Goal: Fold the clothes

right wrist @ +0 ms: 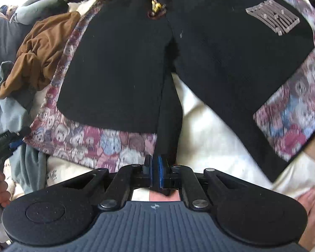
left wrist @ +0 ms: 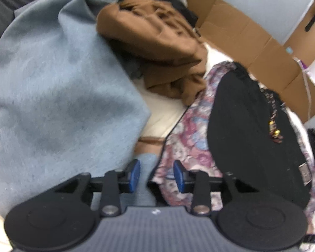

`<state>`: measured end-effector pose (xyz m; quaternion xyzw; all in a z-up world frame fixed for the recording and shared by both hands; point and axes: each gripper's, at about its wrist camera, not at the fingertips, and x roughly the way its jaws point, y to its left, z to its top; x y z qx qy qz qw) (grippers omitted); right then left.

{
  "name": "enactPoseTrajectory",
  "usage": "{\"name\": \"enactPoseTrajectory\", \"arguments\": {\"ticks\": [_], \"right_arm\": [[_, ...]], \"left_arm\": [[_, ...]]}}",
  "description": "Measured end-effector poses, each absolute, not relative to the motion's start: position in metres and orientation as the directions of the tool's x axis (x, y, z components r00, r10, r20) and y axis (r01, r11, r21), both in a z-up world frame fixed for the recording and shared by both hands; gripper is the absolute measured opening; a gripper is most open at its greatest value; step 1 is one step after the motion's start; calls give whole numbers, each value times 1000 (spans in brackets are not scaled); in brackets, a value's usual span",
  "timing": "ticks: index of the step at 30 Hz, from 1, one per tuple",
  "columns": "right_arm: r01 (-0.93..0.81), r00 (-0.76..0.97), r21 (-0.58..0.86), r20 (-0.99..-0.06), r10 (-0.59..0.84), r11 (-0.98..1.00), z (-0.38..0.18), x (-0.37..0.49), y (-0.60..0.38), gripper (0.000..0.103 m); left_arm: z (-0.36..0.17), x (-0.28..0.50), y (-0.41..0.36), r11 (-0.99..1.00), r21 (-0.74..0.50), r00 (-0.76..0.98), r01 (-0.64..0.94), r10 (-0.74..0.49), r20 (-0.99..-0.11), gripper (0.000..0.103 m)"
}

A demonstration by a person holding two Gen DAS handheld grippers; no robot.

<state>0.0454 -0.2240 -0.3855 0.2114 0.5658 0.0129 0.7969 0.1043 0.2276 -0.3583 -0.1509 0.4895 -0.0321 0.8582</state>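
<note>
Step in hand: folding the black shorts with teddy-bear print panels (right wrist: 124, 67), which lie spread on the white bed sheet (right wrist: 216, 138) in front of me.

Right gripper (right wrist: 155, 173): my fingers are pressed together on the black centre strip of the shorts at the crotch hem; the cloth runs straight up from the blue pads (right wrist: 161, 174) and looks slightly lifted and taut. The drawstring with gold tips (right wrist: 156, 8) marks the waistband at the far end.

Left gripper (left wrist: 156, 175): fingers partly apart, nothing between them. It hangs just above the print edge of the near leg, with a corner of the light blue garment (left wrist: 58, 96) under it. I judge this side is free, with no grip.

Other clothes waiting: the brown garment (left wrist: 155, 48), heaped beyond the shorts, touching the blue one. Cardboard box (left wrist: 252, 42) behind the bed.

Next move, as I judge it: left fingers need a fresh pinch on the outer leg hem, both layers, before the right carries its hold across. Risk: the right pinch is narrow, so the cloth may slide out if pulled too hard.
</note>
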Motion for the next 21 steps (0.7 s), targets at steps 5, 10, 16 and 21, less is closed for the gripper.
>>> {"name": "enactPoseTrajectory", "arguments": {"ticks": [5,10,16,21], "right_arm": [[223,438,354,-869,232,908,-375,74,-229,6],[202,468,353,-854,227,913,-376,95,-226,6],[157,451,312,-867,213,937,-393,98,-208,5],[173,399,312,-889,223,934,-410,83,-202,7]], "left_arm": [[-375,102,236,934,-332,492,-131,-229,-840,37],[-372,95,244,918,-370,510,-145,-251,-823,27],[-361,88,248,911,-392,543,-125,-267,-796,26],[-354,83,247,914,-398,557,-81,-290,-778,24]]}}
